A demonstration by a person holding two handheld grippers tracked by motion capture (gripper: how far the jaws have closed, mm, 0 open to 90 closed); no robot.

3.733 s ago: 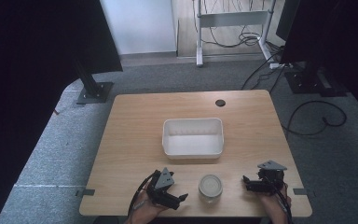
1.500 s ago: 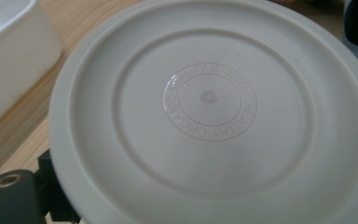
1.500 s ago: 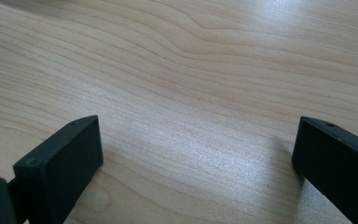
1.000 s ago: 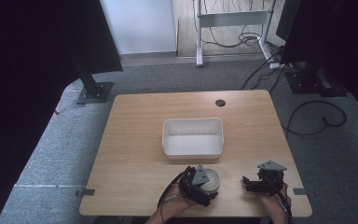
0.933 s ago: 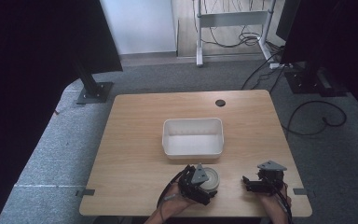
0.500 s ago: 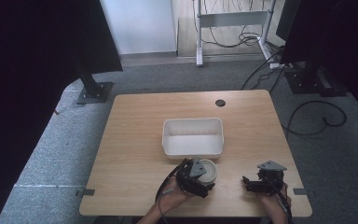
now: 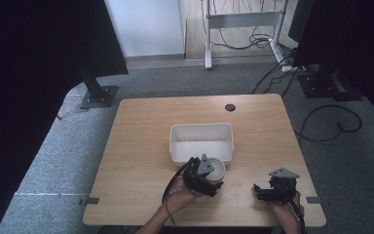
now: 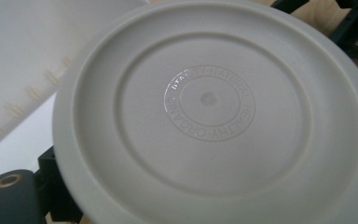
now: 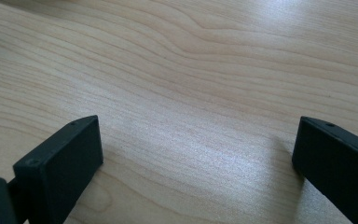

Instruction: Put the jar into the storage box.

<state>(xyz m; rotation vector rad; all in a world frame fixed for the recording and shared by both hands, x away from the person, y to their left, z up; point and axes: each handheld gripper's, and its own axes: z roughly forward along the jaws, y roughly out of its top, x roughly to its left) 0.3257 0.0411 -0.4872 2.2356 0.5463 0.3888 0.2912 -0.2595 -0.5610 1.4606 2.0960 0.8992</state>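
A round, pale grey lid (image 7: 215, 169) sits in the left gripper (image 7: 205, 176), near the front of the wooden table (image 7: 141, 131). It is just in front of the white tub (image 7: 202, 142), close to the tub's front wall, a little right of its middle. In the left gripper view the lid (image 8: 209, 112) looks very big and close. It has rings pressed into it and small raised letters in a circle around a dot in the middle. The black jaws peek out on each side of the lid, one at the bottom left and one at the top right, so the left gripper is closed on the lid and holds it by its rim. Behind the lid in that view is the white tub (image 8: 23, 60), with its inside wall and floor showing. A hand (image 7: 177, 195) comes up from the bottom edge of the high view and holds this gripper. The right gripper (image 7: 265, 190) is well apart from the lid, near the front right corner of the table, and another hand (image 7: 285, 214) holds it. In the right gripper view its two black jaws stand wide apart with only bare wood between them, so it is open and holds nothing. The table (image 9: 205, 74) there is light wood with wavy lines. A small dark hole (image 7: 230, 107) sits near the far edge of the table. Grey carpet (image 7: 53, 161) lies around the table.
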